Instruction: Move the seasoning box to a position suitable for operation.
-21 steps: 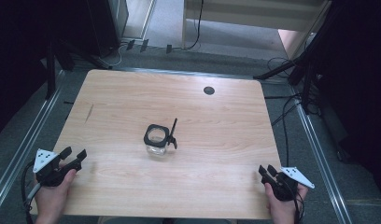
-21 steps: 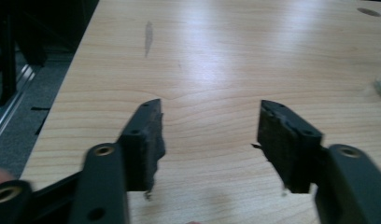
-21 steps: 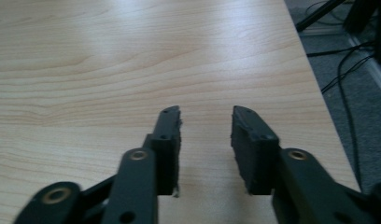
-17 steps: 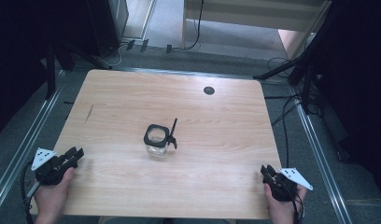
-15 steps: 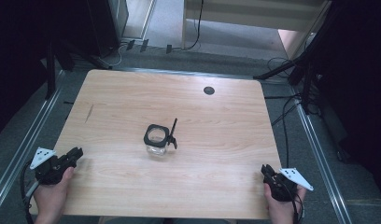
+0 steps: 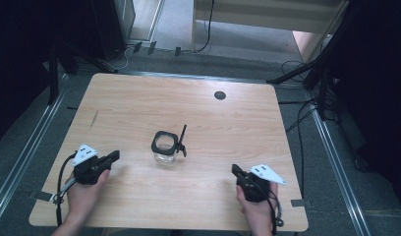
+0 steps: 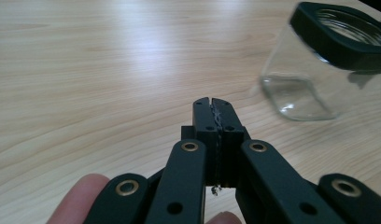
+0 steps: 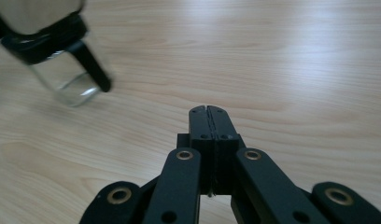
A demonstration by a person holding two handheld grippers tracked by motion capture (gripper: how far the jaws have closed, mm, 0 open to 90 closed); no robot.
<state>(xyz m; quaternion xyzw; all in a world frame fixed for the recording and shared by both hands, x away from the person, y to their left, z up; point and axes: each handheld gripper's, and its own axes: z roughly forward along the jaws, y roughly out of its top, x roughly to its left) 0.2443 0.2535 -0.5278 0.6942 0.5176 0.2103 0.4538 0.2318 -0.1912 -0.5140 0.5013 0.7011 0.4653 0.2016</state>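
A: While the glass jar (image 6: 165, 149) is standing upright just left of the middle of the high view, where are the two tools sitting?

B: The left gripper (image 6: 111, 157) is lying low in the lower left of that frame, its tip pointing right and slightly up toward the jar. The right gripper (image 6: 235, 170) is sitting in the lower right, pointing up and to the left. Both are resting over the wooden table (image 6: 238, 123), and the jar is standing between them, apart from each.

A: Are the jaws gripping anything?

B: No. In the left gripper view the left gripper (image 7: 212, 103) is showing its two black jaws pressed flat together with nothing caught in them. The right gripper (image 8: 208, 110) is looking the same in the right gripper view: jaws fully closed, empty.

A: How is the jar appearing from those cameras?

B: In the left gripper view the jar (image 7: 319, 60) is filling the upper right corner, clear glass with a black collar around its mouth. In the right gripper view it (image 8: 58, 51) is sitting blurred in the upper left corner, with a black clasp (image 8: 93, 65) hanging down its side.

A: Anything else on the tabletop?

B: A small dark round hole (image 6: 219, 95) is showing toward the upper right of the high view. A hand is wrapping around each gripper from the bottom edge.
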